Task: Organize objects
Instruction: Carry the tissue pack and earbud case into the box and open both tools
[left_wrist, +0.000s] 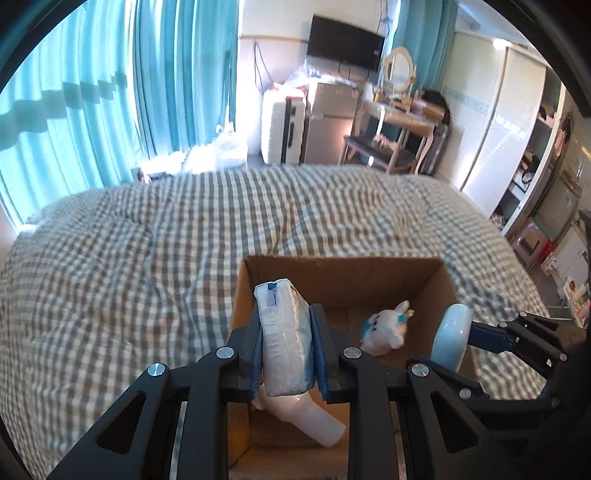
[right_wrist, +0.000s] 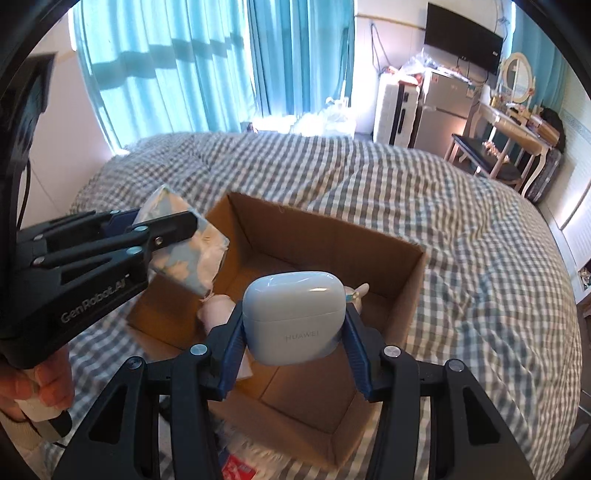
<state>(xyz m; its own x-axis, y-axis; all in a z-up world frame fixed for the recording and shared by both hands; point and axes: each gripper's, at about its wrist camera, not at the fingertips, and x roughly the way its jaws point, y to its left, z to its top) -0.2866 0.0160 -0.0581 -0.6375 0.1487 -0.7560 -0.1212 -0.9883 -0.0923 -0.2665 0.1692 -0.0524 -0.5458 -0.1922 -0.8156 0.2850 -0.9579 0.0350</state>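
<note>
An open cardboard box (left_wrist: 343, 273) (right_wrist: 325, 236) sits on the bed. My left gripper (left_wrist: 286, 314) (right_wrist: 162, 221) is shut on a white and blue tissue pack (left_wrist: 284, 339) (right_wrist: 184, 254), held over the box's left side. My right gripper (right_wrist: 295, 314) (left_wrist: 454, 343) is shut on a pale blue earbuds case (right_wrist: 295, 317) (left_wrist: 452, 338) above the box's right part. Inside the box lie a white plush toy (left_wrist: 384, 328) (right_wrist: 360, 291) and a pale pink bottle-like thing (left_wrist: 306, 417) (right_wrist: 218, 306), both partly hidden by what I hold.
The bed's grey checked quilt (left_wrist: 147, 258) spreads all around the box. Beyond the bed stand teal curtains (left_wrist: 110, 92), a white suitcase (left_wrist: 282, 129), a small fridge (left_wrist: 328, 122), and a dressing table with a chair (left_wrist: 391, 122). A hand (right_wrist: 40, 384) grips the left tool.
</note>
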